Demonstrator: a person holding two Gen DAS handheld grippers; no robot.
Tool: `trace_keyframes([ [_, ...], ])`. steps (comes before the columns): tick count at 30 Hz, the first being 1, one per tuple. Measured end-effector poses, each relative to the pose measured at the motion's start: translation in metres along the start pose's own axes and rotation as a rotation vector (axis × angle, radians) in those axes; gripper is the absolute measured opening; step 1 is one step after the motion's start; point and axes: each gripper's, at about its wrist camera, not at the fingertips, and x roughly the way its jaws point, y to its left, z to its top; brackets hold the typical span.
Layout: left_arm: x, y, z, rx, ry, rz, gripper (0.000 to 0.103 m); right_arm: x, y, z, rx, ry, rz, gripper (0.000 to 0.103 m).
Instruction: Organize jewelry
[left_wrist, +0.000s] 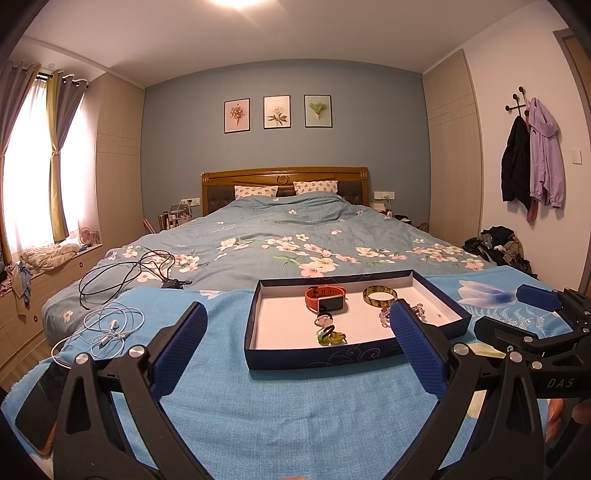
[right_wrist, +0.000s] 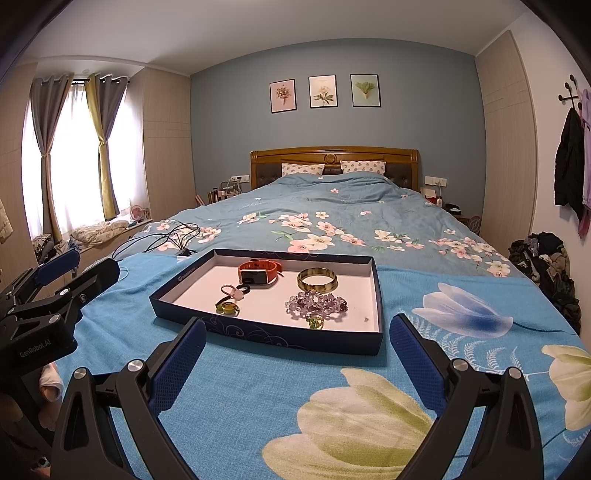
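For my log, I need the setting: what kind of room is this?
A bedroom, most likely in a home. A large bed with pillows and a wooden headboard fills the view, and coats hang on the wall.

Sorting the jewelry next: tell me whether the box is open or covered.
Open. The box has no lid on it; the watch, bangle and beads lie exposed inside.

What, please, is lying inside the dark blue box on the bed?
Inside the box: an orange-strapped watch, a brownish bangle, a purple bead bracelet, a green ring, a yellow-green piece and pink-and-black rings. The near wall hides a floor strip.
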Motion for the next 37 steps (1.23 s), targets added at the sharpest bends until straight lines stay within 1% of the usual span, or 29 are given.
trace_keyframes([
  [23,0.002,0.004,-0.003,0.001,0.005,0.0,0.097,0.0,-0.001,0.001,0.004,0.004,0.0,0.096],
  [26,0.003,0.003,-0.002,0.012,0.002,0.014,0.097,0.0,-0.001,0.001,0.004,0.003,0.001,0.096],
  [29,0.004,0.003,-0.003,0.018,0.01,0.004,0.097,0.0,-0.001,0.0,-0.004,0.006,-0.003,0.096],
  [31,0.006,0.003,-0.004,0.019,0.026,-0.006,0.097,0.002,-0.002,0.0,-0.04,0.03,-0.012,0.096],
  [33,0.01,0.004,-0.004,0.029,0.055,-0.026,0.097,0.008,-0.007,-0.001,-0.087,0.074,-0.039,0.096],
  [36,0.019,0.011,-0.007,0.027,0.102,-0.032,0.097,0.024,-0.032,-0.005,-0.134,0.186,-0.097,0.096],
  [37,0.022,0.014,-0.007,0.022,0.115,-0.031,0.097,0.024,-0.032,-0.005,-0.134,0.186,-0.097,0.096],
])
